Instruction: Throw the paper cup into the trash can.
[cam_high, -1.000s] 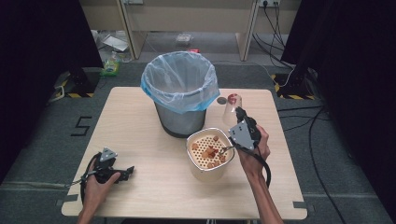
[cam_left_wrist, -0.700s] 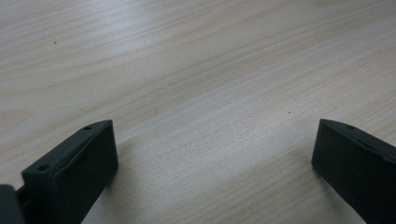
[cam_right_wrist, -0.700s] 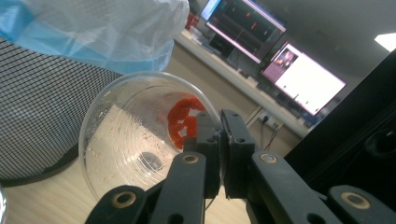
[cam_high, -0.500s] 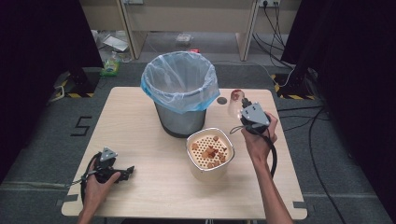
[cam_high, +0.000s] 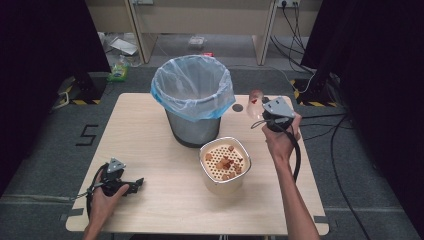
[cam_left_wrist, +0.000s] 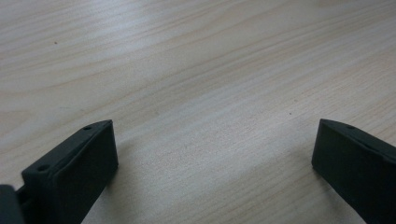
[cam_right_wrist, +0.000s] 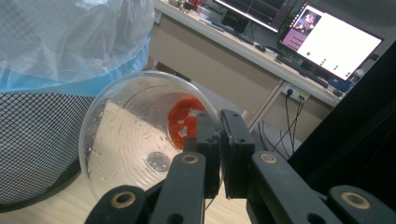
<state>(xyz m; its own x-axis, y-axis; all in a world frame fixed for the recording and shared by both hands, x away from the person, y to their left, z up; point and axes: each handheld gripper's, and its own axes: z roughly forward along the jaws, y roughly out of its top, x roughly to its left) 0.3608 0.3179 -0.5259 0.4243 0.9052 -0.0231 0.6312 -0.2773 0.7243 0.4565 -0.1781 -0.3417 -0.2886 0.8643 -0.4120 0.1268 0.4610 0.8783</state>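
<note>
High view: right tongs (cam_high: 261, 111) hold a clear plastic cup (cam_high: 256, 98) raised above the tabletop (cam_high: 150, 140), just right of the bin (cam_high: 192, 97) with its blue liner and behind the white strainer bowl (cam_high: 225, 165) with brown bits in it; left tongs (cam_high: 135, 184) rest low at the near left corner, well apart from all of these. Left gripper view: jaws spread wide and released over bare wood grain, nothing between them. Right gripper view: jaws clenched on the cup's rim (cam_right_wrist: 205, 116), and this view alone looks into the tilted cup, showing a red label on its wall and crumb residue inside, with the bin's black mesh (cam_right_wrist: 32, 140) just beside it.
</note>
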